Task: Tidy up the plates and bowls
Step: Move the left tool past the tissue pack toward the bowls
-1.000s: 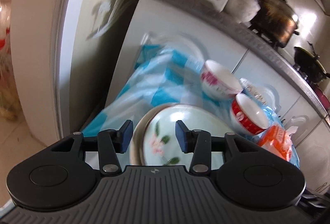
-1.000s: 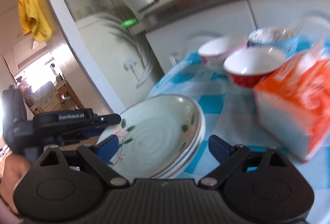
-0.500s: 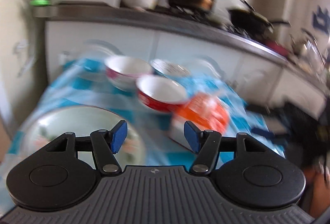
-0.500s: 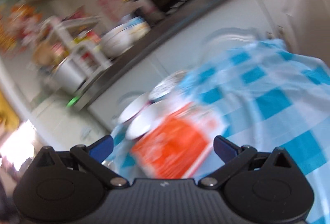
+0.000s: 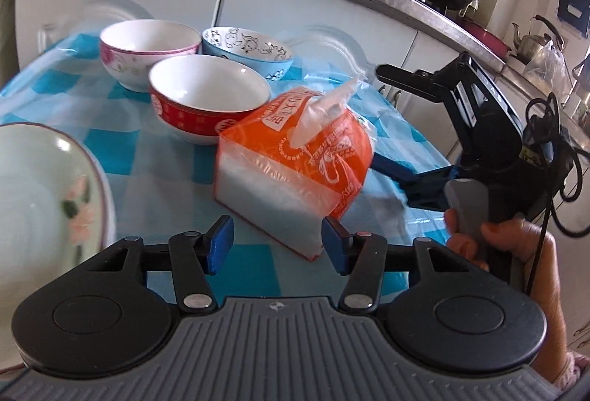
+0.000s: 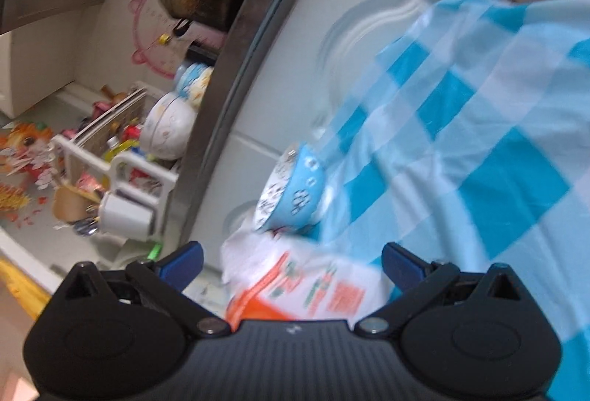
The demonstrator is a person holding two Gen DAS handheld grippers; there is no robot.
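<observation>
Above the checked cloth, left gripper (image 5: 277, 244) part-open, narrowing, empty, right gripper (image 6: 291, 262) wide, empty

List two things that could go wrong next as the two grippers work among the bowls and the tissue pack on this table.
1. The orange tissue pack lies against the red bowl; the right gripper, its jaws wide around the pack, may nudge that bowl.
2. The three bowls crowd together, so lifting the red one may knock the pink bowl or blue bowl.

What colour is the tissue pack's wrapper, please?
Orange over a clear base, on the tissue pack; left wrist view shows it best.
</observation>
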